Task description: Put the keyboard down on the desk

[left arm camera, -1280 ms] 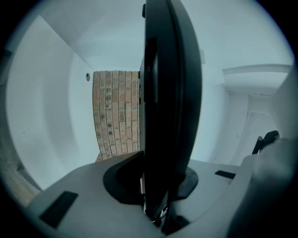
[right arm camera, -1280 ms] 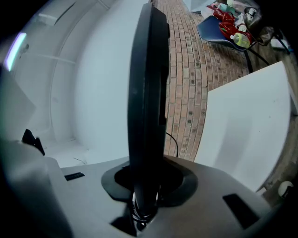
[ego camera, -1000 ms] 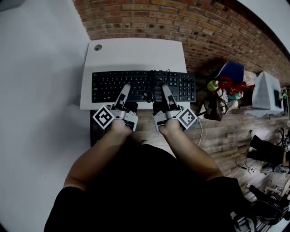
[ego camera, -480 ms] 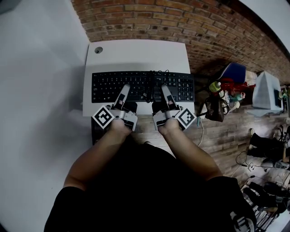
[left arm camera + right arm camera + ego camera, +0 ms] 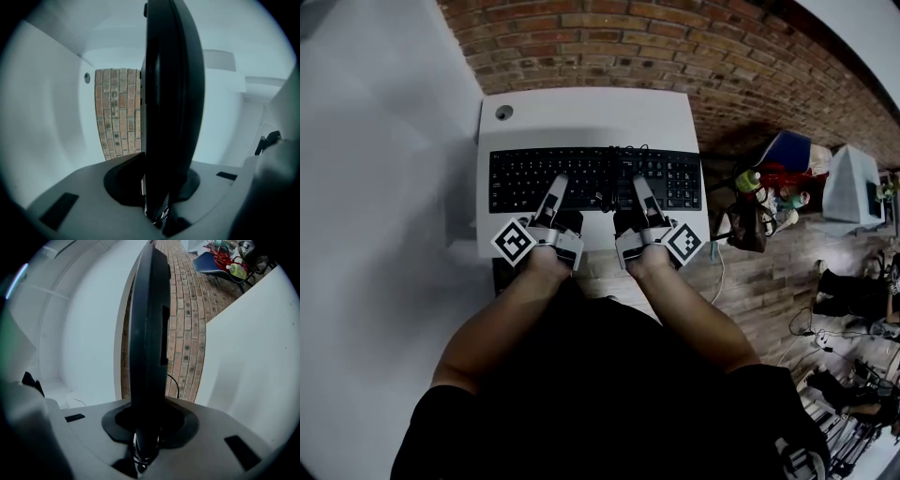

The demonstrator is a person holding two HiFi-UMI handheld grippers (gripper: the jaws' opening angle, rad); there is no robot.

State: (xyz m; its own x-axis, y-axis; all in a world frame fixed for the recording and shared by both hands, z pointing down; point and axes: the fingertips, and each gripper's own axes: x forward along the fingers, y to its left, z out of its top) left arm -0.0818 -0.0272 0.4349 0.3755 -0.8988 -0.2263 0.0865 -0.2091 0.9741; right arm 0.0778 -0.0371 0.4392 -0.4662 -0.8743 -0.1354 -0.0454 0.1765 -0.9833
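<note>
Your left gripper has its jaws drawn in narrow and clamped on the near edge of the black keyboard. In the left gripper view the keyboard runs edge-on out of the jaws. Your right gripper grips the same near edge the same way, further along toward the number pad, and its view also shows the keyboard edge-on. A dark cable lies looped on the keys between the two grippers.

Your left forearm and right forearm reach forward side by side, with both grippers pointing away from you and about level.

The keyboard sits over the white desk. In the left gripper view a strip of brick shows between keyboard and desk top. The desk has a round hole at its far left corner. A white wall stands at your left, brick floor lies beyond the desk, and clutter lies at your right.
</note>
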